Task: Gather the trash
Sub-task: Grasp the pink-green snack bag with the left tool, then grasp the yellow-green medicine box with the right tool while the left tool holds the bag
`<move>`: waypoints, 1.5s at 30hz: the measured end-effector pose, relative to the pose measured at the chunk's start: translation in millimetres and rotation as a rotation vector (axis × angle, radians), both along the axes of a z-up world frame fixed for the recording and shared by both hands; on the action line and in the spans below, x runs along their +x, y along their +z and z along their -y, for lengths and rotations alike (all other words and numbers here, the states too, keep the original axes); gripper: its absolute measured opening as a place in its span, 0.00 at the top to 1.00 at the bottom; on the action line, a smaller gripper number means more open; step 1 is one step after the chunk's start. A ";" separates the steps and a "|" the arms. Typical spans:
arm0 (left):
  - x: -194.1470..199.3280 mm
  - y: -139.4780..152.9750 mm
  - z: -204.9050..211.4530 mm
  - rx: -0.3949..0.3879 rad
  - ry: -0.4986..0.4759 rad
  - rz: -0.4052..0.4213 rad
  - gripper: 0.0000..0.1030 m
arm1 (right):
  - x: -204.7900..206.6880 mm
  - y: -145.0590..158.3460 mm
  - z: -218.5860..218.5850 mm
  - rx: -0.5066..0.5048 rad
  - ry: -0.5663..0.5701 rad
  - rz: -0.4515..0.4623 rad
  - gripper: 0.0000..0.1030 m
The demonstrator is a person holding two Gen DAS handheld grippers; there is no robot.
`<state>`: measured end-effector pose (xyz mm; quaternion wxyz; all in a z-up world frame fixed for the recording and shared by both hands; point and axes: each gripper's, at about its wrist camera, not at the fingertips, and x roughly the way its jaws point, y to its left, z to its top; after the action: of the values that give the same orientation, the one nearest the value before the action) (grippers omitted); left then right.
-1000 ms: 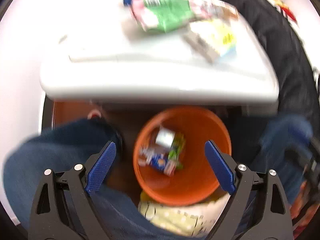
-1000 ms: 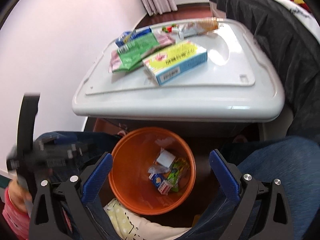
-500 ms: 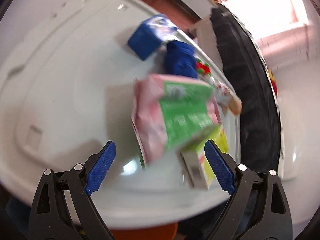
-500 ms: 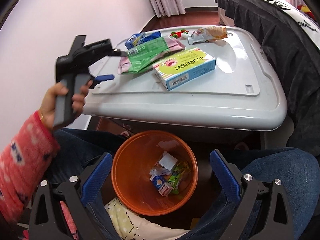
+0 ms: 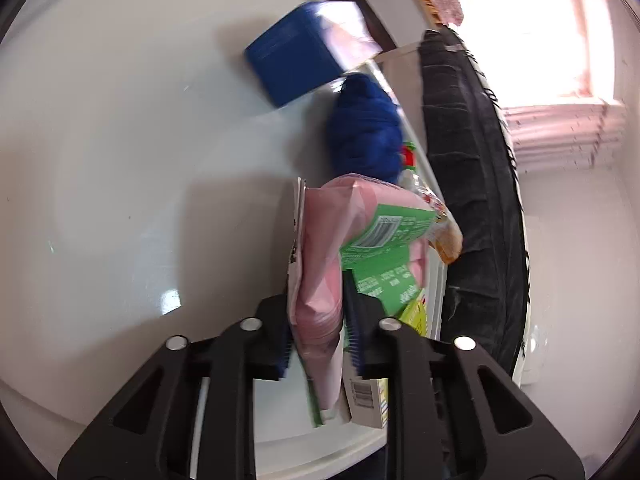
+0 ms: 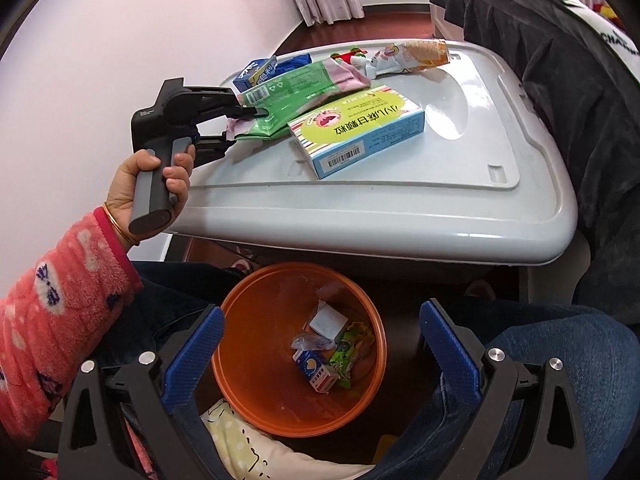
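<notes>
My left jaws have just been closing, and they are now pinching the near end of the pink and green wrapper [image 5: 320, 280] between their blue pads [image 5: 352, 336]. From the right wrist view I am seeing the left gripper [image 6: 244, 114] reaching in from the left edge of the pale grey worktop [image 6: 400, 200], my left hand [image 6: 148, 180] wrapping its grey handle, a fluffy pink sleeve [image 6: 52, 300] running back from the wrist. The wrapper is lying flat on the worktop, its far end running toward the back, partly over a yellow and blue medicine box [image 6: 360, 128] that is sitting just beside it. Behind the wrapper I am seeing a small blue carton [image 5: 296, 64] and a crumpled blue piece [image 5: 364, 128], and farther back a snack packet with an orange end [image 6: 412, 56].

My right jaws are standing wide with nothing between them, the right gripper [image 6: 320, 356] hanging over the orange bin [image 6: 248, 360], which is sitting on the floor below the near edge of the worktop, between my knees in blue jeans [image 6: 560, 360]. In the bin, a white slip, a small carton and green wrappers are lying in a loose heap [image 6: 328, 352]. A dark cloth [image 6: 580, 80] is draping along the right side of the worktop.
</notes>
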<state>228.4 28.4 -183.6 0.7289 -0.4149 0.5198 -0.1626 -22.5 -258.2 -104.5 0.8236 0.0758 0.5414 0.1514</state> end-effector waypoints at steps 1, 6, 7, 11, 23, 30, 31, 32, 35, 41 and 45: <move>-1.6 2.4 -0.4 -0.006 -0.001 0.007 0.86 | 0.0 0.4 -0.1 0.003 0.000 -0.001 0.07; -15.9 28.8 -11.3 -0.032 0.007 0.068 0.88 | -2.3 1.9 1.1 -0.003 -0.009 0.008 0.07; -19.6 34.0 -14.3 -0.038 0.009 0.080 0.88 | -2.3 2.2 1.7 -0.002 -0.013 0.007 0.07; -42.1 67.0 -29.7 -0.035 0.005 0.155 0.89 | -2.4 6.7 0.8 -0.009 -0.021 0.020 0.07; -123.7 141.0 -79.0 0.066 0.030 0.322 0.89 | 63.2 -5.5 -5.5 0.076 -0.136 -0.062 0.05; -151.0 146.8 -99.6 0.069 0.062 0.354 0.89 | 155.3 -32.4 -8.2 0.104 -0.405 -0.186 0.05; -152.7 146.5 -101.3 0.064 0.064 0.355 0.89 | 168.3 -41.9 -7.6 0.118 -0.453 -0.235 0.05; -153.3 145.7 -103.1 0.058 0.068 0.355 0.89 | 178.8 -52.9 -5.8 0.139 -0.511 -0.290 0.05; -153.8 142.9 -108.1 0.044 0.079 0.357 0.89 | 198.3 -74.2 -1.7 0.168 -0.657 -0.382 0.05; -151.5 135.6 -111.5 0.035 0.066 0.354 0.89 | 234.1 -76.0 -15.3 0.027 -0.724 -0.371 0.05; -150.8 130.2 -113.5 0.024 0.059 0.351 0.89 | 253.0 -75.8 -24.7 -0.073 -0.748 -0.363 0.05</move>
<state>77.6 141.9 -53.4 0.8178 -0.3865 0.3740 -0.2047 230.5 -233.4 -180.4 0.7151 0.2633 0.6179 -0.1935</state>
